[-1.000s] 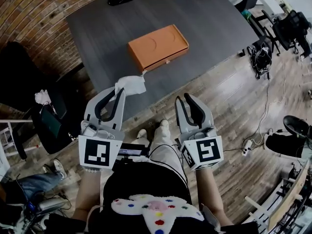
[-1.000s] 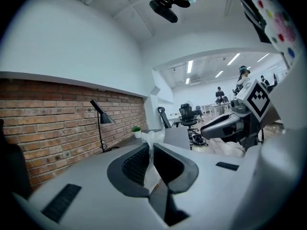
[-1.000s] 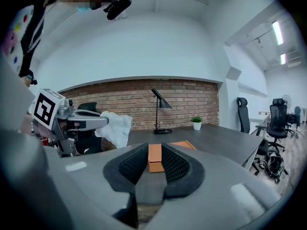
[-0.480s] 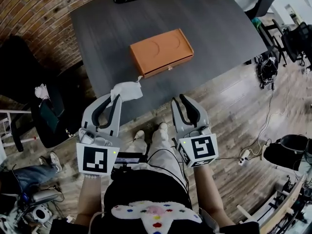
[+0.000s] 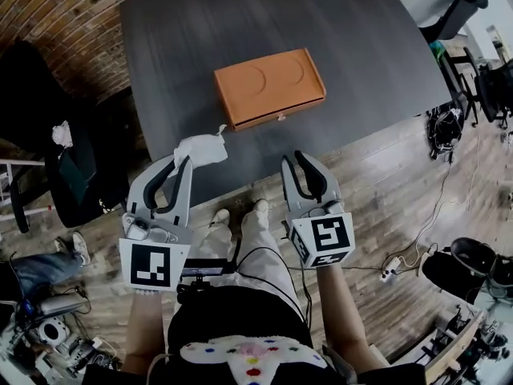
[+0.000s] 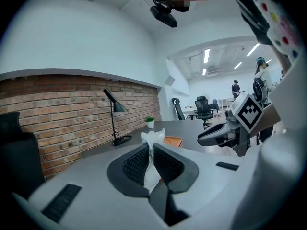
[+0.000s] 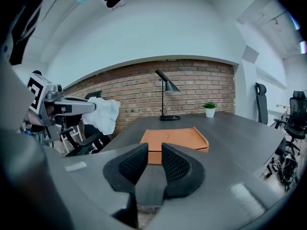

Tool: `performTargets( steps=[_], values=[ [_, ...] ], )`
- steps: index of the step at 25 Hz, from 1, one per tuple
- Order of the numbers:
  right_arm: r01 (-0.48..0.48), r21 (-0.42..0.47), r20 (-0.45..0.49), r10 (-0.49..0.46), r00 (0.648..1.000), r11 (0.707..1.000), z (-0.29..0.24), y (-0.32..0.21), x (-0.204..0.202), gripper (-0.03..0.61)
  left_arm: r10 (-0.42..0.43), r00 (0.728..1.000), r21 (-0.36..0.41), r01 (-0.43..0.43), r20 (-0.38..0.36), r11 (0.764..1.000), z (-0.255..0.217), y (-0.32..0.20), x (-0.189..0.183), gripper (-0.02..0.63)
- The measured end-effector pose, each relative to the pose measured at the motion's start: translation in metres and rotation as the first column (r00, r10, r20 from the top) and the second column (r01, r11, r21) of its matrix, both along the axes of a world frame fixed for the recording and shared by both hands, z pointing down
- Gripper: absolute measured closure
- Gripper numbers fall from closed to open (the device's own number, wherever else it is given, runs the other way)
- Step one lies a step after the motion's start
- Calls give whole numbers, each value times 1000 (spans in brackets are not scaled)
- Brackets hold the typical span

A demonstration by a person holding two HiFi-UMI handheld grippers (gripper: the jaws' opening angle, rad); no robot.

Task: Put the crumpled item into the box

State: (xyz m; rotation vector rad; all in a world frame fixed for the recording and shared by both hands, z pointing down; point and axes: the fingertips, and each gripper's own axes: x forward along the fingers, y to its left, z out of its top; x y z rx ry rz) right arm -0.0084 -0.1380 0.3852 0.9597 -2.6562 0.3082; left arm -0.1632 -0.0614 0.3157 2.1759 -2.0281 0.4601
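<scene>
Just one box (image 5: 269,87), one crumpled item (image 5: 200,148) (gripped).

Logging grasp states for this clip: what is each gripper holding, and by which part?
The left gripper pinches the crumpled white item by one end; the rest bunches out past the jaws. The right gripper holds nothing.

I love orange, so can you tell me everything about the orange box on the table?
The orange box is flat and rectangular, maybe cardboard, with two shallow round dents on top and a small tab on its front side. It seems closed. It lies flat on the dark grey table, slightly askew. Only the table touches it; the crumpled item is not in it yet.
</scene>
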Motion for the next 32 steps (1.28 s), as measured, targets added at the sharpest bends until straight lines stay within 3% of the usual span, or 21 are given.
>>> performTargets(
  steps=[12,32],
  values=[
    [49,-66,-36,-52,998,997,51,-47,-16,482,-74,997,-30,74,-6,997,26,-21,-6,584],
    [68,-123,-181,-90,979,990,132,-99,-34,482,-155,988,-66,154,-7,986,46,-30,-23,584]
  ],
)
